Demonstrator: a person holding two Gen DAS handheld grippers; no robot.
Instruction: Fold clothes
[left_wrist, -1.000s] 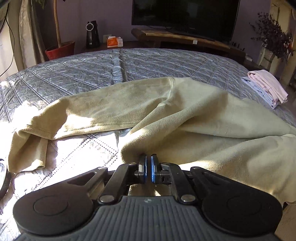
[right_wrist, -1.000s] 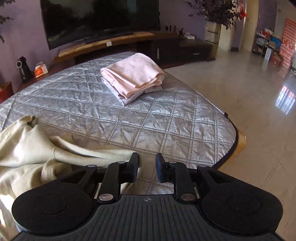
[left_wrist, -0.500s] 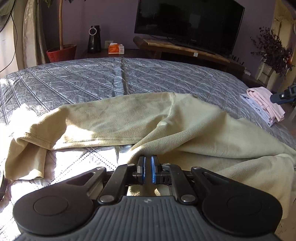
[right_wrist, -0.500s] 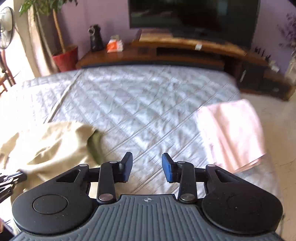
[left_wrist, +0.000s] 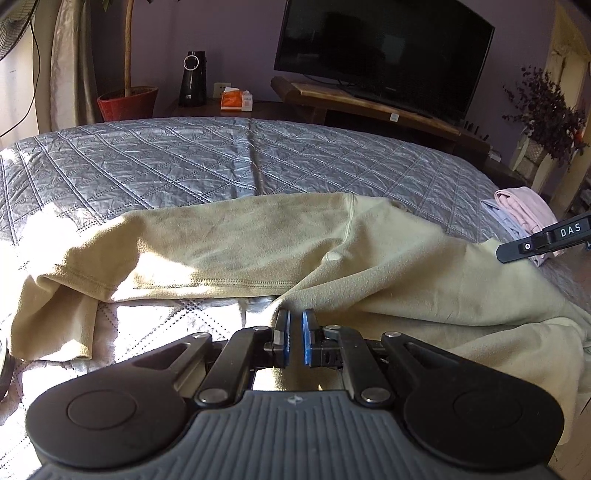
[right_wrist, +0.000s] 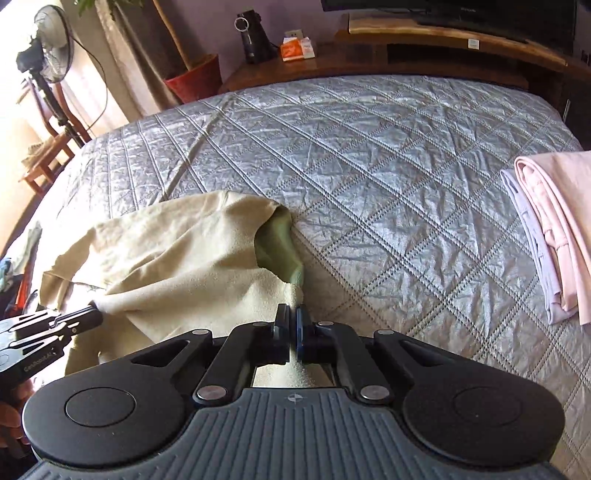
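A pale olive fleece garment (left_wrist: 332, 258) lies spread across the near part of a grey quilted bed (left_wrist: 184, 162). My left gripper (left_wrist: 294, 317) is shut on a fold at the garment's near edge. In the right wrist view the same garment (right_wrist: 177, 266) is bunched at the left, its green inside showing at an opening. My right gripper (right_wrist: 291, 314) is shut on the garment's near right edge, with cloth pinched between the blue pads. The left gripper (right_wrist: 88, 314) also shows at the left edge of that view, and a tip of the right one (left_wrist: 539, 240) shows at the right of the left wrist view.
A stack of folded pink and lilac clothes (right_wrist: 554, 221) rests at the bed's right edge. Beyond the bed stand a wooden TV bench (left_wrist: 369, 103) with a TV, a red plant pot (left_wrist: 127, 101), a black speaker (left_wrist: 192, 79) and a fan (right_wrist: 48, 40).
The right gripper swung left from the bed's right corner to the garment, opened wide on the way, then shut on its edge. The left gripper kept its grip and barely moved.
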